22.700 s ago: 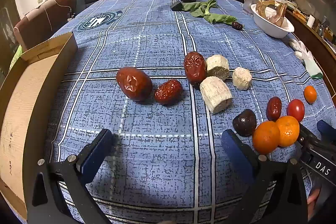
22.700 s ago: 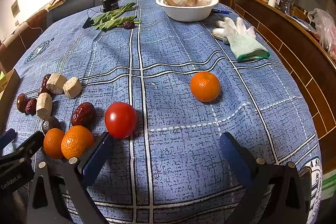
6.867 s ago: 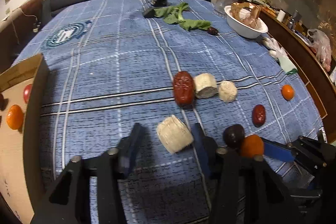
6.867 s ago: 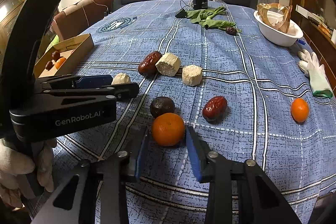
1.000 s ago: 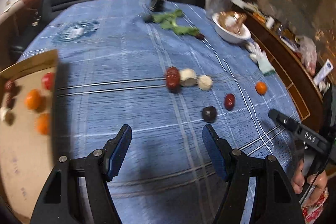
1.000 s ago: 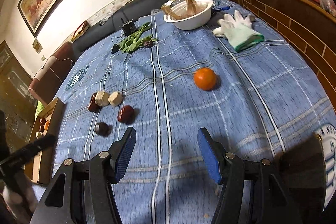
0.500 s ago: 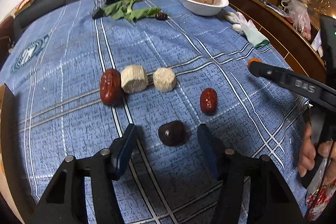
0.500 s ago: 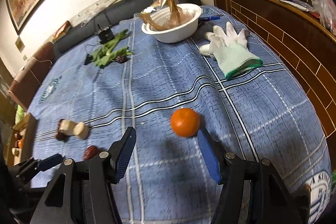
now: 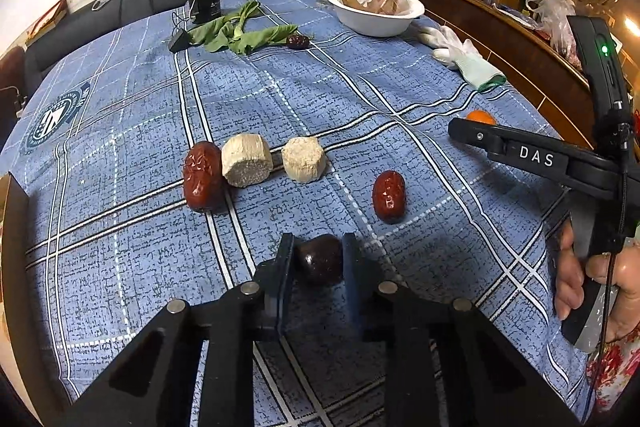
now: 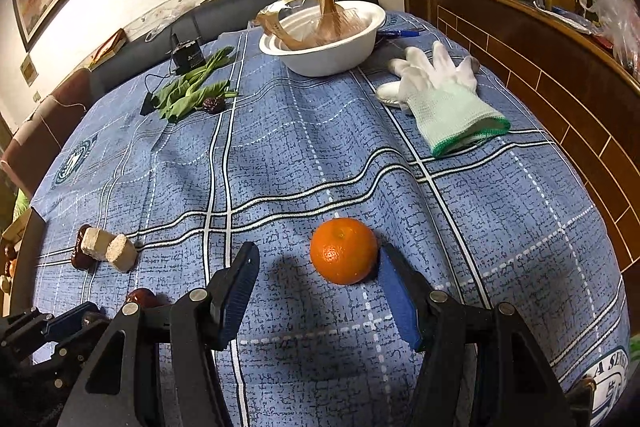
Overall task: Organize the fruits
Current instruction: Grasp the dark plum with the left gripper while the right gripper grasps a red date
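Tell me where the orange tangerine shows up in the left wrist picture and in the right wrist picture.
Left wrist: the tangerine peeks out at far right, mostly hidden behind the right gripper's black finger.
Right wrist: low centre, between that gripper's open jaws, against the right pad.
Shared landmark: the white bowl at the table's far side.

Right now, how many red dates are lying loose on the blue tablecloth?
2 plainly red: one date touching the left pale chunk, one date alone to the right. A darker fruit lies by the green leaves; more may be hidden.
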`<state>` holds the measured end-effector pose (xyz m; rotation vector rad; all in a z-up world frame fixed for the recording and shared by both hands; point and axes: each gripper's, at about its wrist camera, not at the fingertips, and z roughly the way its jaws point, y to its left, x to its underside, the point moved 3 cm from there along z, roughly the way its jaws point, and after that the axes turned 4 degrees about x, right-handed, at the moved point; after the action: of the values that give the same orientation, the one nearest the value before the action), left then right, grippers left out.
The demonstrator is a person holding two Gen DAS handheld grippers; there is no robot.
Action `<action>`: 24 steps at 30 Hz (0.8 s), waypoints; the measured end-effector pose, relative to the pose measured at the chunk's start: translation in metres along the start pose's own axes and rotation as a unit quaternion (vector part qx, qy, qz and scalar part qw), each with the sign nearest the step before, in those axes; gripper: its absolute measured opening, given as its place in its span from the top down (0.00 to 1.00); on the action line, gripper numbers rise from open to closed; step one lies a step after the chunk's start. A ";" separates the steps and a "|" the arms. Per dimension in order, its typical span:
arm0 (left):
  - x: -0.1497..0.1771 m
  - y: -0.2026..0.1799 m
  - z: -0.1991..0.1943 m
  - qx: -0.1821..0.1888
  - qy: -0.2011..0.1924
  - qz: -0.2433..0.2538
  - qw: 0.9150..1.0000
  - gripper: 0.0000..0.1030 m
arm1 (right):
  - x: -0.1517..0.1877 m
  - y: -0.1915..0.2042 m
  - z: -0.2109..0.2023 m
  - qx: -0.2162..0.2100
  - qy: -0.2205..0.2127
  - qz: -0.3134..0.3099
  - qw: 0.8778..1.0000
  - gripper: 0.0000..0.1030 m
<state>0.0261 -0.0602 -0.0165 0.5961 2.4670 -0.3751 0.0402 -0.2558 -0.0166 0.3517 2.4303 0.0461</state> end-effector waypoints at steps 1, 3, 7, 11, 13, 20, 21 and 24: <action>0.000 0.001 0.000 0.002 0.000 -0.003 1.000 0.79 | 0.000 -0.001 -0.001 -0.001 -0.001 0.002 1.000 0.37; 0.001 0.003 -0.001 0.007 -0.001 -0.012 1.000 0.80 | 0.001 -0.003 -0.004 -0.002 -0.005 0.012 1.000 0.37; 0.002 0.006 -0.004 0.014 -0.003 -0.025 1.000 0.80 | 0.001 -0.005 -0.015 -0.014 -0.017 0.027 0.999 0.37; 0.002 0.010 -0.009 0.018 -0.009 -0.038 0.999 0.80 | 0.001 -0.001 -0.028 -0.030 -0.033 0.037 0.998 0.37; 0.003 0.013 -0.013 0.021 -0.014 -0.046 0.999 0.80 | 0.004 0.006 -0.034 -0.054 -0.030 0.046 0.997 0.37; 0.012 0.025 -0.032 0.016 -0.026 -0.066 0.997 0.80 | 0.024 0.060 -0.029 -0.113 0.016 -0.003 0.993 0.37; 0.014 0.027 -0.034 0.015 -0.028 -0.068 0.997 0.80 | 0.026 0.067 -0.028 -0.113 0.016 -0.013 0.993 0.37; 0.019 0.035 -0.042 0.011 -0.032 -0.079 0.996 0.80 | 0.029 0.088 -0.026 -0.109 0.019 -0.046 0.993 0.37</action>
<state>0.0093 -0.0073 0.0014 0.3916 2.4585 -0.4754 0.0228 -0.1623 -0.0039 0.1421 2.4462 0.2784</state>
